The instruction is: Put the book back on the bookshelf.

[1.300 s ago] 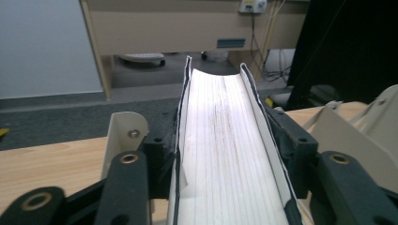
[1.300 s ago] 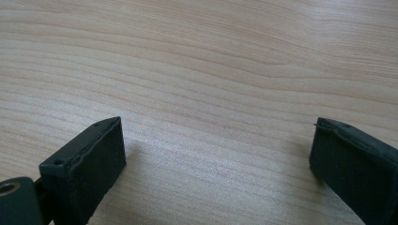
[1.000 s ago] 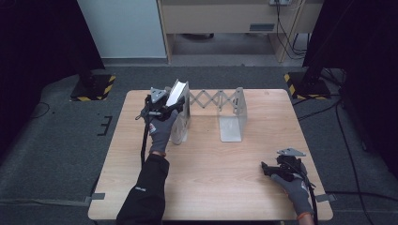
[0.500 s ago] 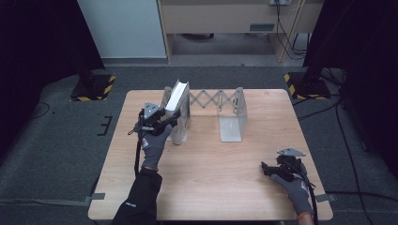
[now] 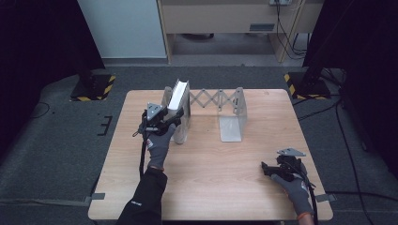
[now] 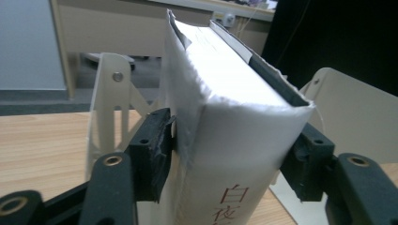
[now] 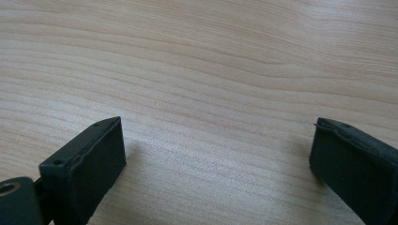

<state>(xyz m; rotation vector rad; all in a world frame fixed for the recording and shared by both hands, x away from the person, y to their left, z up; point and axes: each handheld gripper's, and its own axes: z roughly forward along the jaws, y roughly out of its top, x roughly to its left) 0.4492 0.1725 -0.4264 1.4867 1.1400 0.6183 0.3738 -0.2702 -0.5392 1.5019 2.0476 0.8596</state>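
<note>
A thick white book with red characters on its spine stands tilted at the left end of a cream expanding rack. My left gripper reaches to it from the near side, one jaw on each side of the book. Its jaws have just been opening; the left pad stands a sliver off the cover, and the book rests in the rack. My right gripper lies low at the table's near right, open, with bare wood between its jaws.
The rack's right end plate stands upright mid-table with a free slot beside it. The wooden table has its edges close to my right hand. Dark stands with striped feet flank the table on the floor.
My left hand has drawn back toward the near side and sunk a little, while the book stays in the rack. The right hand has not moved.
</note>
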